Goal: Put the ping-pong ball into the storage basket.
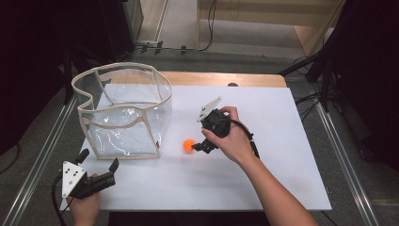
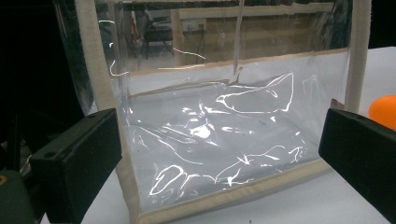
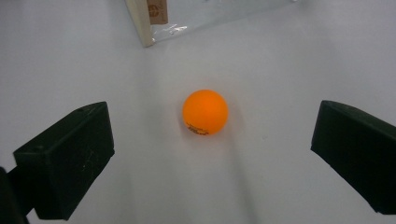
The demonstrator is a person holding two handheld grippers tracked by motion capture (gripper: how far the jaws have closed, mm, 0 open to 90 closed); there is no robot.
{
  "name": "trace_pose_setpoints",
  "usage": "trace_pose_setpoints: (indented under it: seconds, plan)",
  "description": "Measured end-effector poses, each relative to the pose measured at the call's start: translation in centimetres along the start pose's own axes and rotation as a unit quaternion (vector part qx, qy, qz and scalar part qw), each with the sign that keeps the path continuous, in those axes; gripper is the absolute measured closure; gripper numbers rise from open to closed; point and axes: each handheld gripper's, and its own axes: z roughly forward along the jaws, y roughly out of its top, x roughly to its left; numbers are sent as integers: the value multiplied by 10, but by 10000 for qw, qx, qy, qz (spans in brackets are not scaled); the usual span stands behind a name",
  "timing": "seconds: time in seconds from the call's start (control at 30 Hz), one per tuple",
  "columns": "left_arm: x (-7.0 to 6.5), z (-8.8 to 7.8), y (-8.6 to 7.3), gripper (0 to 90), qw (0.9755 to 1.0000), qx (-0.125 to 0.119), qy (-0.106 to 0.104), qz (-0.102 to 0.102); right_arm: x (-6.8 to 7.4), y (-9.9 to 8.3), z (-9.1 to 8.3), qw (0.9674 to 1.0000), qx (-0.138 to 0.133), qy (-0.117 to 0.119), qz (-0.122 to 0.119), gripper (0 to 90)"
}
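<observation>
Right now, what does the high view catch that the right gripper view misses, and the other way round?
The high view alone takes in both hands, the left gripper and the whole clear bag with its open top. The right gripper view alone shows dark print on the orange ball and the right gripper open around it. Shared: the ball, a bag corner and the white table.

The white surface (image 1: 263,141) is bright and evenly lit from above, while the room around it stays dark. White glare streaks run over the clear bag (image 2: 219,130). The orange ball (image 3: 205,112) is sharp and throws a soft shadow. The near jaws look a little blurred.
</observation>
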Motion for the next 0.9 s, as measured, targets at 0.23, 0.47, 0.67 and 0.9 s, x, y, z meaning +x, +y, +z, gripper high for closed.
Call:
trace_pose_setpoints:
  seconds: [0.23,0.47,0.67,0.9]
  plan:
    - [0,0,0,0,10000,23,0,29,-1,5,9,9999,112,53,-19,0]
    - [-2,1,0,0,10000,26,9,61,-1,8,17,9997,219,63,7,0]
    - [-1,0,0,0,10000,23,-1,57,-1,12,27,9990,429,70,34,0]
    - [-1,0,0,0,10000,20,-15,53,0,16,37,9983,577,-33,-5,119]
